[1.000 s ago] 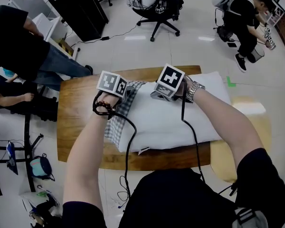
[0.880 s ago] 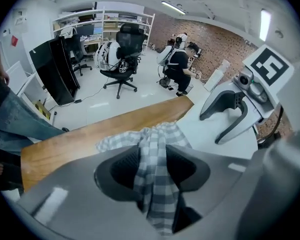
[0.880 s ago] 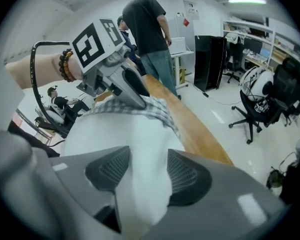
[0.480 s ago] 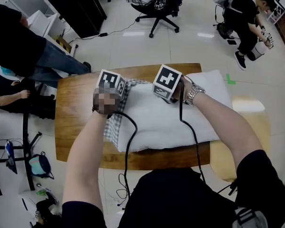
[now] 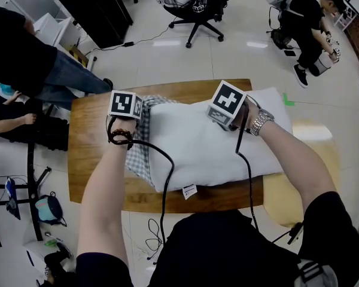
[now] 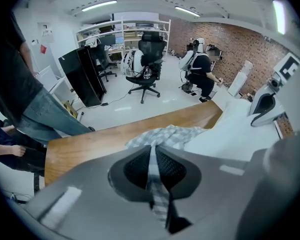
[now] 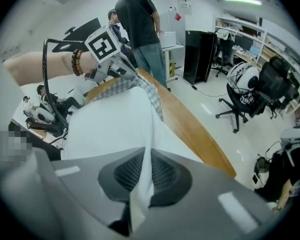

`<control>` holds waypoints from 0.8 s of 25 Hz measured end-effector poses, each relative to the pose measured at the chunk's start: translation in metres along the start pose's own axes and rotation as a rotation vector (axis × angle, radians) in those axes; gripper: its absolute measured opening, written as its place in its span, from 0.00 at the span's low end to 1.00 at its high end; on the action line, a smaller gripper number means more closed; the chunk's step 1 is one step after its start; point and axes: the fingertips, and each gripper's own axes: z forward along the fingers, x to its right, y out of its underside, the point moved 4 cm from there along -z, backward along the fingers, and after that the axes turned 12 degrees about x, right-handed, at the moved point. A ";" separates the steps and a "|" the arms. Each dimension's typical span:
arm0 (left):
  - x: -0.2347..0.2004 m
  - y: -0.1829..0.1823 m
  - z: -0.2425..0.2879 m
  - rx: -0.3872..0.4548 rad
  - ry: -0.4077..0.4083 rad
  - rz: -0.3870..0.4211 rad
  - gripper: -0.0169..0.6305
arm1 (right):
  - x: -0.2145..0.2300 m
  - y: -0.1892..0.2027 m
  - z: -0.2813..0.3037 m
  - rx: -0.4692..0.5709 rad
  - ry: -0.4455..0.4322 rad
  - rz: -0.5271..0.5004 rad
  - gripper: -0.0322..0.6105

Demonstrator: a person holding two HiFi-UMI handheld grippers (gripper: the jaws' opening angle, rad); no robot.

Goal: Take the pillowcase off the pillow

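Observation:
A white pillow [image 5: 203,148] lies across the wooden table [image 5: 87,160]. The grey-checked pillowcase [image 5: 137,154] is bunched over its left end. My left gripper [image 5: 130,115] sits at that end, shut on a fold of the checked pillowcase [image 6: 170,134], which runs between the pads in the left gripper view [image 6: 152,156]. My right gripper [image 5: 225,118] rests on the pillow's far side near the middle. It is shut on a pinch of the white pillow fabric [image 7: 115,129], seen between its pads in the right gripper view [image 7: 142,176]. The pillowcase [image 7: 122,84] shows beyond, at the left gripper [image 7: 110,66].
People sit on the floor left of the table [image 5: 24,70]. An office chair [image 5: 197,11] stands beyond the table, and a person [image 5: 305,23] crouches at the far right. A pale surface [image 5: 305,148] adjoins the table's right end. Cables trail from both grippers over the pillow's near side.
My left gripper has moved left with the checked cloth, and my right gripper has moved right with the pillow. More white pillow shows between them, and a tag shows at its near edge.

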 end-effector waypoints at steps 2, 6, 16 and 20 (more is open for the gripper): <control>-0.008 0.002 -0.004 0.000 -0.021 -0.015 0.05 | 0.001 0.002 -0.004 -0.002 0.009 0.007 0.08; -0.024 0.008 -0.015 0.001 -0.069 -0.044 0.05 | 0.003 0.004 -0.013 -0.005 0.027 0.012 0.08; -0.069 0.040 -0.046 0.002 -0.210 -0.086 0.05 | 0.009 0.022 -0.020 -0.013 0.077 -0.040 0.09; -0.061 0.042 -0.050 0.051 -0.220 -0.027 0.13 | 0.005 0.013 -0.023 0.045 0.142 -0.149 0.17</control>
